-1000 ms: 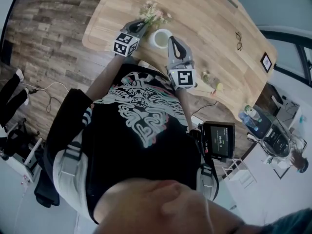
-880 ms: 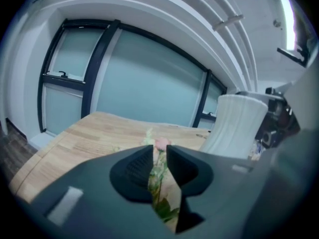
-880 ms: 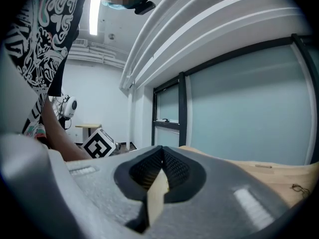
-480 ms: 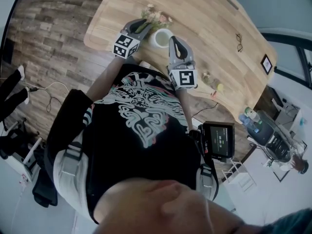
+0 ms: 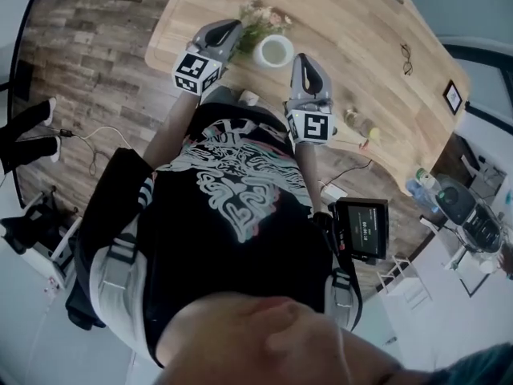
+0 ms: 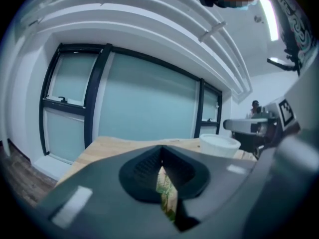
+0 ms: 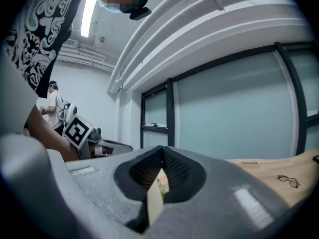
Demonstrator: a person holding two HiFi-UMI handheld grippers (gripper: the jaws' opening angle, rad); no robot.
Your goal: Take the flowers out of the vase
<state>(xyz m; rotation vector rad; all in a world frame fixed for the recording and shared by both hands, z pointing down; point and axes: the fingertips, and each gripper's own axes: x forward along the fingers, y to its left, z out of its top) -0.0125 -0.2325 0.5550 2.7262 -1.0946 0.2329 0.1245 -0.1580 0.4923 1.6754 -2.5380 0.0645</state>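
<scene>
Pointing at flowers [image 5: 263,21] beside vase [image 5: 263,56], left claw [image 5: 234,27] closed.

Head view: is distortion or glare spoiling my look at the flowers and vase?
Head view: fisheye bends the table edge, but lighting is even, no glare; vase rim is sharp, flowers slightly soft. Left gripper view: corners vignetted, foreground out of focus, bright ceiling strip top right.

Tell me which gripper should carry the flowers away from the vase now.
Left gripper. Its jaws have just closed with the flowers showing between them, at its tip beside the vase, whose mouth looks empty. The right gripper is shut on nothing and hangs back from both.
</scene>
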